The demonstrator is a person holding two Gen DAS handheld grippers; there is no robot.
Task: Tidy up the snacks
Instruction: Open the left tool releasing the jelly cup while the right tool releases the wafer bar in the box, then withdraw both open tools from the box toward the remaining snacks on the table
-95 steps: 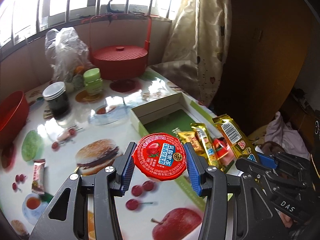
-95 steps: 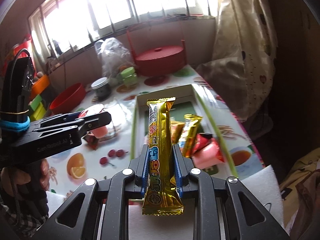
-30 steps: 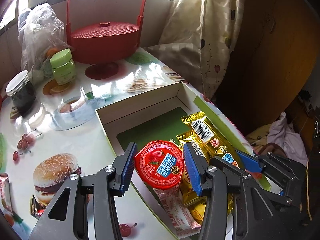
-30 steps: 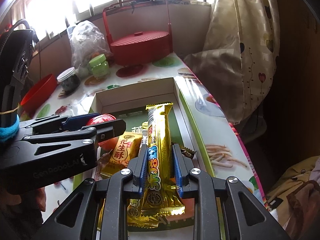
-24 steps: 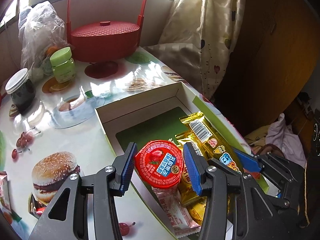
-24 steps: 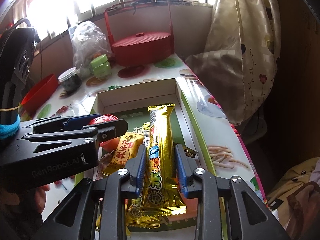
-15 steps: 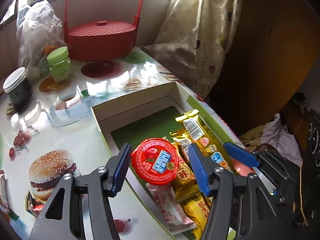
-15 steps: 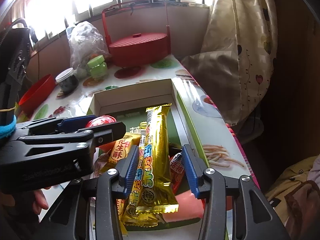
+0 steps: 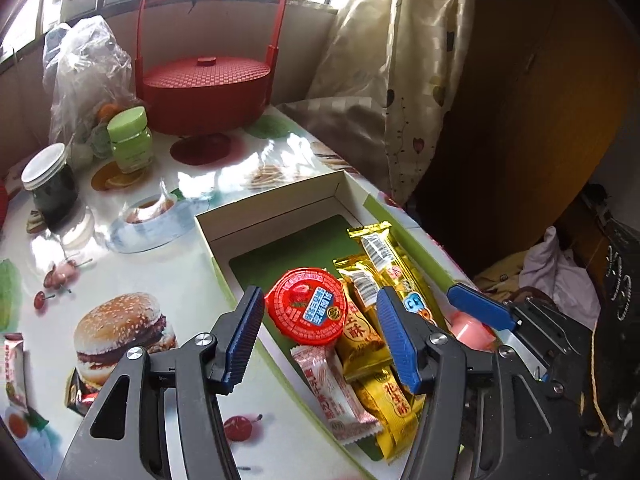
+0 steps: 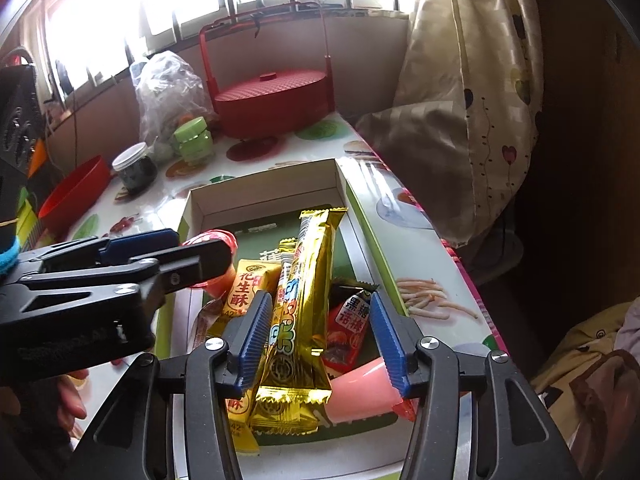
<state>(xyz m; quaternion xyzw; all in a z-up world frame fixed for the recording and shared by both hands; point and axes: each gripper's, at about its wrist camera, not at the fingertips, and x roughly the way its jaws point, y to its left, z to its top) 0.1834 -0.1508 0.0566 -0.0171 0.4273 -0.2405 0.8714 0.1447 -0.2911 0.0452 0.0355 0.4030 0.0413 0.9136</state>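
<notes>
A white cardboard box (image 9: 272,204) with a green floor holds several snack packets. A red strawberry jelly cup (image 9: 306,312) lies in it on the pile, between the fingers of my left gripper (image 9: 320,340); the pads stand clear of it, so the gripper is open. In the right wrist view a long gold snack bar (image 10: 308,292) rests on the packets in the box (image 10: 264,180). My right gripper (image 10: 320,340) straddles the bar without touching it, jaws opening. The left gripper (image 10: 160,256) reaches in from the left.
A red lidded basket (image 9: 204,88), a green-lidded jar (image 9: 130,140), a dark jar (image 9: 50,184) and a plastic bag (image 9: 84,76) stand at the back. Loose packets (image 9: 14,372) lie at the near left. A red bowl (image 10: 76,196) is far left; curtain and table edge on the right.
Both grippers carried their snacks over the box, then opened. The jelly cup and the gold bar dropped free and now lie in the box.
</notes>
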